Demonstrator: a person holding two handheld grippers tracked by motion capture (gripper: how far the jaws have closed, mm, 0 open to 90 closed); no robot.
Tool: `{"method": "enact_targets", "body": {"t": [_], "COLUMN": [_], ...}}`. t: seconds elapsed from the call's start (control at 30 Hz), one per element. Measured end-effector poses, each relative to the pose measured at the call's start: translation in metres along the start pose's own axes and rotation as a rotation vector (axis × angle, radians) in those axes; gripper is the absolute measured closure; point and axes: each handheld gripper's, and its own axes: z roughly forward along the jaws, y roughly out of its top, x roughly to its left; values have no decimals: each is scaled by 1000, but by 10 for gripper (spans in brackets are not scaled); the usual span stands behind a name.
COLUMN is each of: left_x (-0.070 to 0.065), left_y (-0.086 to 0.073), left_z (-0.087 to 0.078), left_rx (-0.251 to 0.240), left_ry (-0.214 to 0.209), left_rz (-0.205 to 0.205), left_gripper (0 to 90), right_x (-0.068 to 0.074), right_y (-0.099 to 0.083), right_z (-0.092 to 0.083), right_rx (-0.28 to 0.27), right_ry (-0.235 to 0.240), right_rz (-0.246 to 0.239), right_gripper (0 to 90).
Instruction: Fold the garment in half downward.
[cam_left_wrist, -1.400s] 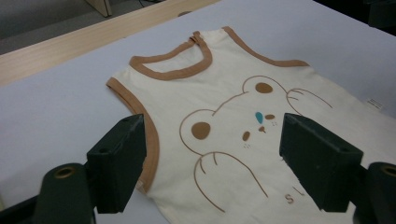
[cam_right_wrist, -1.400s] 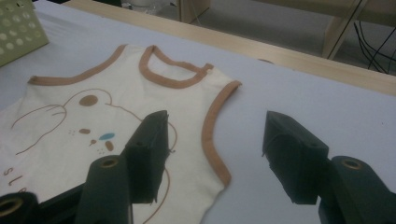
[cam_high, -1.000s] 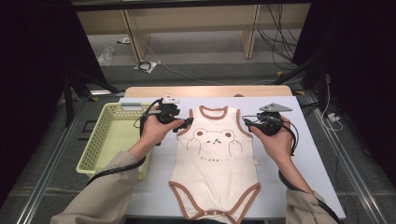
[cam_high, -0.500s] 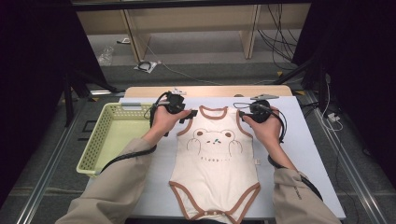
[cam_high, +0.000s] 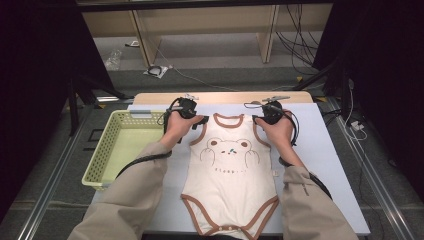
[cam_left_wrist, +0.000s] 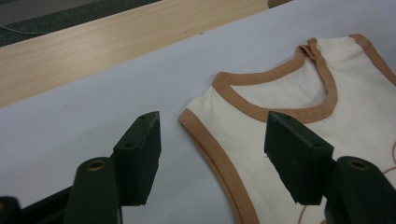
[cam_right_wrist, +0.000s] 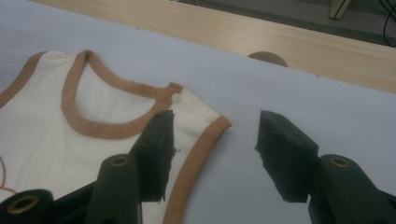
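A cream baby bodysuit (cam_high: 230, 170) with brown trim and a bear print lies flat on the white table cover, neck end away from the person. My left gripper (cam_high: 201, 120) is low at its left shoulder. In the left gripper view, the jaws of the left gripper (cam_left_wrist: 212, 125) have just been closing; they straddle the shoulder corner (cam_left_wrist: 196, 116) without pressing on it. My right gripper (cam_high: 256, 119) is at the other shoulder. Its jaws (cam_right_wrist: 217, 123) have also been closing, and the trimmed shoulder edge (cam_right_wrist: 210, 128) with a snap button (cam_right_wrist: 176, 98) lies between them, untouched by the pads.
A yellow-green plastic basket (cam_high: 107, 150) stands on the table to the left of the bodysuit. A bare wooden strip (cam_high: 225, 97) of the table runs beyond the white cover (cam_high: 325, 150). Cables and shelf legs are on the floor behind.
Both hands have moved away from the person and slightly inward, down to the bodysuit's two shoulders. The bodysuit has not shifted.
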Motion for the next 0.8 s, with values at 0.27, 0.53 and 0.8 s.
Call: {"method": "enact_targets", "body": {"t": [0.27,0.53,0.8], "left_x": [6,9,8], "left_y": [-1,-1,-1], "left_z": [10,19,31], "left_rx": [-7,16,34], "left_ry": [27,33,35], "left_rz": [-20,-17,-17], "left_gripper": [395,408,424], "right_x": [-1,-5,-5], "right_y": [5,5,5], "right_z": [16,28,36], "right_rx": [33,63,78], "right_ry": [-23,-34,-32], "right_rz": [-5,19,19], "right_gripper": [497,522,534]}}
